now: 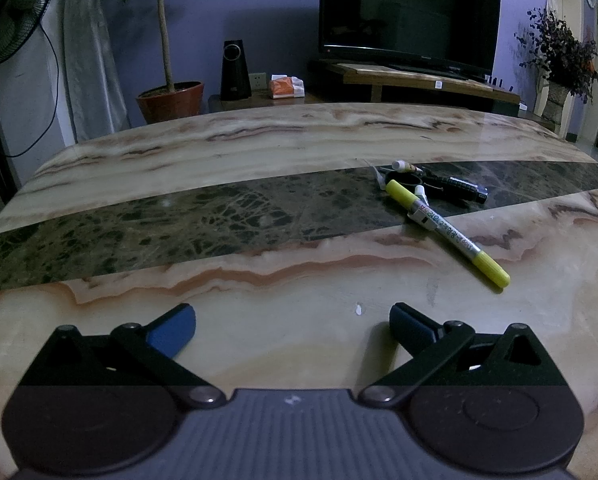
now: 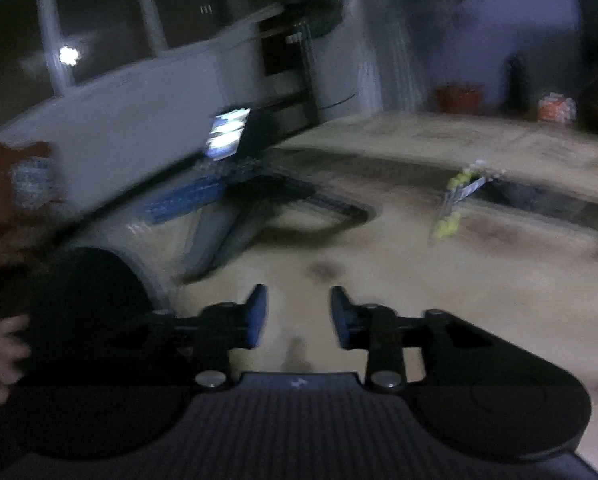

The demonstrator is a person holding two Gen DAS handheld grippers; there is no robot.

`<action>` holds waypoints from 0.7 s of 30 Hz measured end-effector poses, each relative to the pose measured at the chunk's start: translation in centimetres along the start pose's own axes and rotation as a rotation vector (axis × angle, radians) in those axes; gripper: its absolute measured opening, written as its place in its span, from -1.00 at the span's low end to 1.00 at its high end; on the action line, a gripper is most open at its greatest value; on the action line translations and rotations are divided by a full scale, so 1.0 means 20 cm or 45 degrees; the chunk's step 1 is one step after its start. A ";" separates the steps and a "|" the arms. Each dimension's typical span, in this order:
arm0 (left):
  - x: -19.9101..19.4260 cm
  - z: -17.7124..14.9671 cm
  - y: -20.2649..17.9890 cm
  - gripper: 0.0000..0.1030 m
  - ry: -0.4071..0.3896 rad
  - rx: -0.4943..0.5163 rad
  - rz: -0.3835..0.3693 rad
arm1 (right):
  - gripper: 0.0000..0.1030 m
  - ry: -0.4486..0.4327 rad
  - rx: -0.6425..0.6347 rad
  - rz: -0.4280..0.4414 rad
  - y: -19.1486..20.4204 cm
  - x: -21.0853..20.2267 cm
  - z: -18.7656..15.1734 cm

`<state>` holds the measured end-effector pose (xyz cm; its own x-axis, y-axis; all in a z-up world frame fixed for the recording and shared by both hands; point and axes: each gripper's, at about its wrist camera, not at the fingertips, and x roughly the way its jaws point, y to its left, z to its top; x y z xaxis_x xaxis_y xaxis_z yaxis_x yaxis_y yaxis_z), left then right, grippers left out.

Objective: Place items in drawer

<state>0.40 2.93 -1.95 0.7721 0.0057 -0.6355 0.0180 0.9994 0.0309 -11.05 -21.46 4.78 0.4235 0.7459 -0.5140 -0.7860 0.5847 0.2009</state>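
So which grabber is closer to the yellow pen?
Left, probably. The left gripper sits open on the table with the yellow pen just ahead to its right. The right gripper, open too, sees the pen farther off, though its view is blurry.

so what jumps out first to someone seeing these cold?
The yellow marker lying slantwise on the marble table, right of centre, with a small heap of dark items behind its far end. Behind the table a big dark TV fills the wall. Both grippers, left and right, are empty with jaws apart.
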 end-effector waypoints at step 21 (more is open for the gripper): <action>0.00 0.00 0.00 0.99 0.000 0.000 0.000 | -0.28 0.127 0.111 -0.520 -0.33 0.73 0.39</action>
<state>0.42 2.92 -1.97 0.7721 0.0058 -0.6355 0.0180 0.9994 0.0310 3.88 -12.02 2.56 0.6433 0.4157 -0.6430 -0.5200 0.8536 0.0316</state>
